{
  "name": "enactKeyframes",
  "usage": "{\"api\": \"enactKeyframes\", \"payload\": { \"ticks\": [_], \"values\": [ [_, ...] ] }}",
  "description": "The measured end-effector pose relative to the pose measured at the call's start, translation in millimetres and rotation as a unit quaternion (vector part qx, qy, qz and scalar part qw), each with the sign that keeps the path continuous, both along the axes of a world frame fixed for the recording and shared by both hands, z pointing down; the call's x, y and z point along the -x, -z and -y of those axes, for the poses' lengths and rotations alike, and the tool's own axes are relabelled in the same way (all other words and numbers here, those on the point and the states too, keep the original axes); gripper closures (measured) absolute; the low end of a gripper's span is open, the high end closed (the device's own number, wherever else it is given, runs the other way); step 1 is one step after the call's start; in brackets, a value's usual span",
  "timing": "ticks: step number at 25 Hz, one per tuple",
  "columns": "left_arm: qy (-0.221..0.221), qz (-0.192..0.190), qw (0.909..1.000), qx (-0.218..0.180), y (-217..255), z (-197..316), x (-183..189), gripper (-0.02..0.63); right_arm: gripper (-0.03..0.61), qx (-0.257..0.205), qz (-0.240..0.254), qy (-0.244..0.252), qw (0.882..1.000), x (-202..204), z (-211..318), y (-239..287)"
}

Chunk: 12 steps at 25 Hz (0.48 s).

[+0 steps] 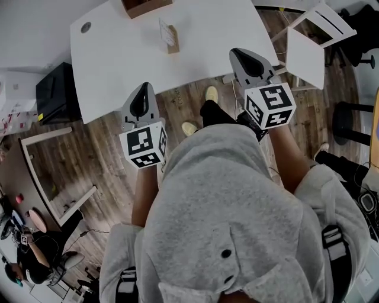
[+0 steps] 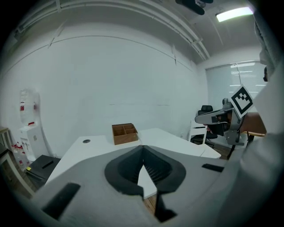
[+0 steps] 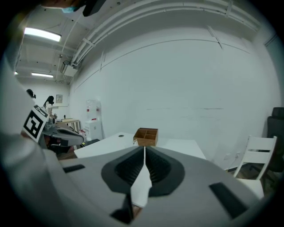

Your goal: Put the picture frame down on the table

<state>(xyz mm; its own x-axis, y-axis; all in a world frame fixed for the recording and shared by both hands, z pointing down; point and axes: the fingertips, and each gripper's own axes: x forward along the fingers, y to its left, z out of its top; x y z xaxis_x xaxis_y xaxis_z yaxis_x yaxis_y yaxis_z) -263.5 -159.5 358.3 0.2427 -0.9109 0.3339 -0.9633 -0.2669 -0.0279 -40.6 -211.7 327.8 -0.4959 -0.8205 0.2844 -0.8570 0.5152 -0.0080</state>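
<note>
Picture frame (image 1: 170, 35) upright on table (image 1: 118, 53), wooden box (image 1: 145, 6) beyond; chair (image 1: 308, 53) right.

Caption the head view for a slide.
Left claw and right claw, both shut and empty, held before the white table where the picture frame stands.

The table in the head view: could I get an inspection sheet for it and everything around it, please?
Surface: white table, mostly bare.
Job's things: picture frame stands on the table, with no gripper touching it.
Clutter: wooden box with compartments, at the table's far edge.
Grippers: left gripper and right gripper both have their jaws together with nothing between them; they are held at the table's near edge.
Cables: thin cable on the floor at lower left.
Surroundings: wood floor, white chair to the right, black box on the floor to the left.
</note>
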Motion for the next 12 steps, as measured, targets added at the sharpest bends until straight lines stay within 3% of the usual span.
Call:
{"api": "enactKeyframes", "payload": {
  "ticks": [12],
  "values": [
    [-0.015,-0.010,0.9998,-0.002,-3.5,4.0,-8.6,0.592,0.548,-0.004,-0.009,0.005,1.000,5.7,1.5,-0.6]
  ]
}}
